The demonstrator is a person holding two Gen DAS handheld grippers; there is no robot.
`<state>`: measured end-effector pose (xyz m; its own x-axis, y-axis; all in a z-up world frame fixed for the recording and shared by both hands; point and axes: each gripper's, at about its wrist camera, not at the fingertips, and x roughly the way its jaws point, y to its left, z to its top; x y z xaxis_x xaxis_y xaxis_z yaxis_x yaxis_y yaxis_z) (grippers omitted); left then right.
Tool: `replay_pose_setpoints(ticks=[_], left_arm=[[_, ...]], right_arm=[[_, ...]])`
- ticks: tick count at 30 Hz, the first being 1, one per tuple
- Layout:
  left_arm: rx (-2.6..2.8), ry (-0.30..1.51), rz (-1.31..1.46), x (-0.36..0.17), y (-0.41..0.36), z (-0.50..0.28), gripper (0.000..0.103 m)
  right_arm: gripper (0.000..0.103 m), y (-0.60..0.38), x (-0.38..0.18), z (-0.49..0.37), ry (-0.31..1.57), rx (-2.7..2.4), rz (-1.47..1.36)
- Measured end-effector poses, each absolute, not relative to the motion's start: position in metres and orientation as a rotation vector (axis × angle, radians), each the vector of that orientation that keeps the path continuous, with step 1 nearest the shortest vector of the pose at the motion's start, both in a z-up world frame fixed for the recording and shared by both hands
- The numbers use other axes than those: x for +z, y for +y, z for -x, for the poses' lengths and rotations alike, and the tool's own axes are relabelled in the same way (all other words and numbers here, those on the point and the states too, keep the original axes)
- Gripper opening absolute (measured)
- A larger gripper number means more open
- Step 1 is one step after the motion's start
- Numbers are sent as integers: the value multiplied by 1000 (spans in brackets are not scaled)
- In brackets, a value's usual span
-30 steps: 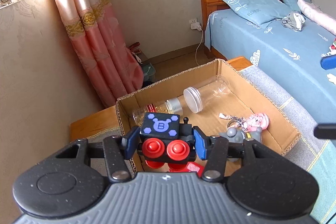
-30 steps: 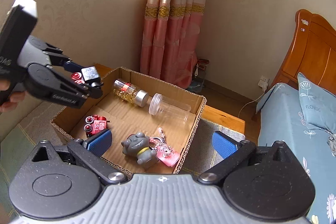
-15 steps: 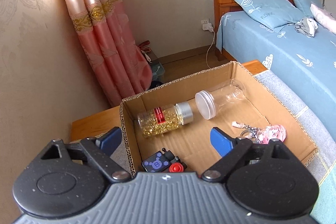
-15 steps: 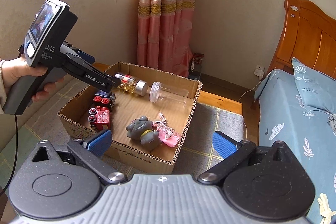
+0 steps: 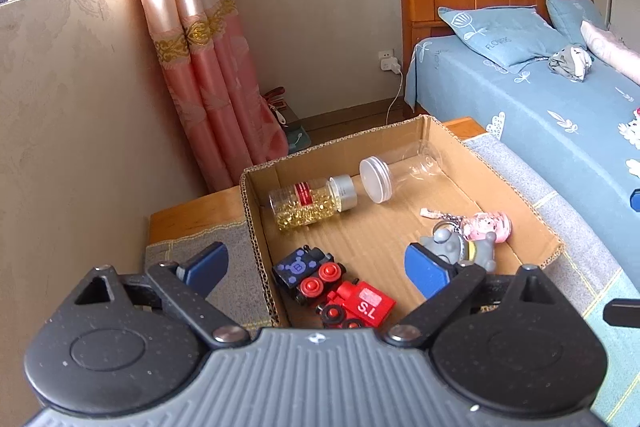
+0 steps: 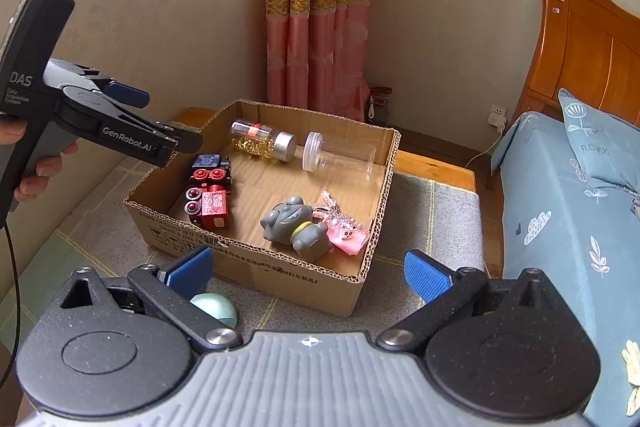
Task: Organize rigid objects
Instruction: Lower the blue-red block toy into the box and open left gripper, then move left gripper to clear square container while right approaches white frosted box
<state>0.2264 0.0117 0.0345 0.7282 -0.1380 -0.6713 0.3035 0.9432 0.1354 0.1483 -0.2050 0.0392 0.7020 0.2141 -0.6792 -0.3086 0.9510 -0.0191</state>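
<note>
Now released, the black toy train (image 5: pixel 306 271) lies in the cardboard box (image 5: pixel 256 223); the left tool (image 5: pixel 316 263) is opening, empty, while the right tool (image 6: pixel 308 273) stays apart.

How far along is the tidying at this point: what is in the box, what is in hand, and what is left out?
Done: the cardboard box holds the black toy engine, red toy engine, gold-bead bottle, clear jar, grey plush and pink keychain.
In hand: nothing; the left gripper is opening with nothing between its fingers, and the right gripper is open.
Left: a pale green round object outside the box.
</note>
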Motion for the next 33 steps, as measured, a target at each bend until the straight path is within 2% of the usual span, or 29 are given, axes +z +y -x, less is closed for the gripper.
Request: replay_pose_setpoints(ticks=[8, 13, 25, 33], left_arm=[[-230, 710, -174, 19, 28, -174, 96], [-172, 703, -124, 2, 42, -143, 102], [-99, 754, -86, -28, 62, -108, 102], [-123, 750, -100, -28, 68, -99, 102]], right_arm=[[103, -196, 5, -132, 800, 228, 99], [103, -186, -19, -125, 841, 223, 84], [103, -145, -61, -145, 933, 268, 50], [103, -165, -68, -136, 944, 246, 25]])
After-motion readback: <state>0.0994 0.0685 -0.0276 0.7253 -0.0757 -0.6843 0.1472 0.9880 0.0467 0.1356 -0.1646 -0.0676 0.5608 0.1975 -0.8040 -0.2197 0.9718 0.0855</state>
